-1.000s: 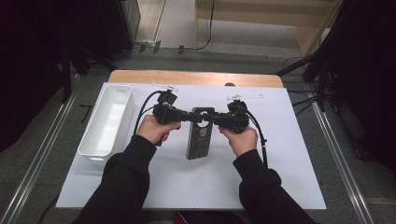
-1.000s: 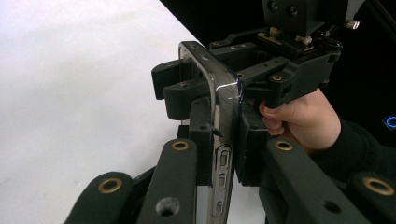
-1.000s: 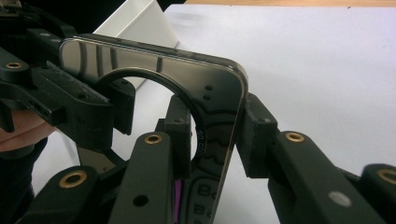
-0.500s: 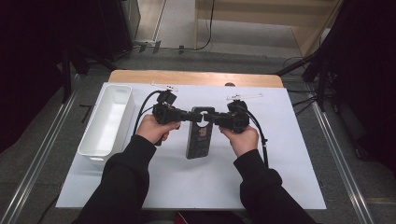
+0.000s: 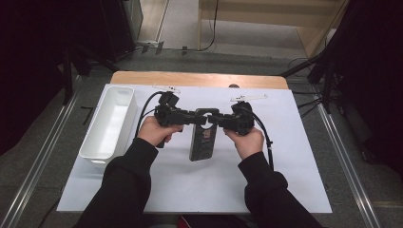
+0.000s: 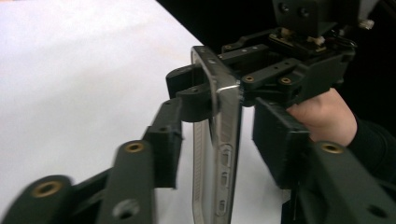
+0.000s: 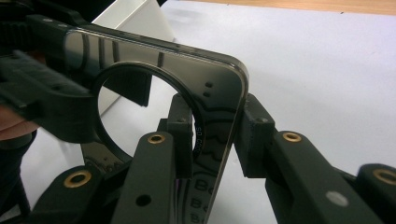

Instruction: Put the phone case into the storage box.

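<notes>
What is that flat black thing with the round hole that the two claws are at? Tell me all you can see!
The black gadget is a flat, glossy slab with a big round hole near its top, rounded corners, a silvery metal-looking edge with small buttons, and pale markings. It hangs above the white sheet. The right claw pinches its top corner. The left claw has just been opening; its pads stand off the slab's two sides.
</notes>
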Motion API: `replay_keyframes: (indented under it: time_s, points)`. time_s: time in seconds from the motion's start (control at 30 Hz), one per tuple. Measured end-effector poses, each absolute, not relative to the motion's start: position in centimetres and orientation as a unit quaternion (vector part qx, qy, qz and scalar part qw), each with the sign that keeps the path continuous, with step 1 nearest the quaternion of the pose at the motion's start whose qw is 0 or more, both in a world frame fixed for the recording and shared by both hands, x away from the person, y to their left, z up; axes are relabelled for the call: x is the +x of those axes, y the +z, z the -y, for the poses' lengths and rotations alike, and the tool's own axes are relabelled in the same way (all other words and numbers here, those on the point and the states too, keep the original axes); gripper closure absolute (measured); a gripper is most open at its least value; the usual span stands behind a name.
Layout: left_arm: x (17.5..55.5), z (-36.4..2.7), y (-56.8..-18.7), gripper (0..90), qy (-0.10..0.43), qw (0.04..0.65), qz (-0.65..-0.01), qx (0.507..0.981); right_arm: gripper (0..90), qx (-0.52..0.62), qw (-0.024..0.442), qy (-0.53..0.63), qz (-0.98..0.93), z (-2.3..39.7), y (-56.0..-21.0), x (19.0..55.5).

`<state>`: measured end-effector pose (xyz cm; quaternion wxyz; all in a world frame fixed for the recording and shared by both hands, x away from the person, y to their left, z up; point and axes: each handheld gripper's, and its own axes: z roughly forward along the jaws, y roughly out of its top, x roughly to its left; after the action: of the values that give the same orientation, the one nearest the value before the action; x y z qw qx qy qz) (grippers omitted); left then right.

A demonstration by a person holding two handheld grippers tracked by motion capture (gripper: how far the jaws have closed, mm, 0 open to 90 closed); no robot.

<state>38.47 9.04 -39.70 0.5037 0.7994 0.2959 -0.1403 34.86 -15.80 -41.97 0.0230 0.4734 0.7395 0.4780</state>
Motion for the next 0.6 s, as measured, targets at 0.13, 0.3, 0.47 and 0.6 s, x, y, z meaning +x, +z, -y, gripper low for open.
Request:
replay_keyframes:
  time_s: [0.13, 0.3, 0.47, 0.6]
  points:
    - [38.1, -8.9, -39.6, 39.3, -0.109, 0.509, -0.283, 0.805, 69.0, 0.476, 0.026, 0.476, -0.739, 15.9, -41.9, 34.9]
    - [37.9, -8.9, -39.5, 34.0, -0.075, 0.503, -0.283, 0.813, 69.0, 0.478, 0.032, 0.474, -0.739, 16.0, -41.9, 34.8]
    - [37.6, -8.9, -39.3, 33.8, -0.054, 0.495, -0.289, 0.818, 69.0, 0.482, 0.036, 0.471, -0.738, 16.0, -41.8, 34.8]
    - [37.1, -9.0, -39.1, 29.9, -0.033, 0.49, -0.297, 0.819, 69.0, 0.487, 0.041, 0.467, -0.737, 16.0, -41.8, 34.8]
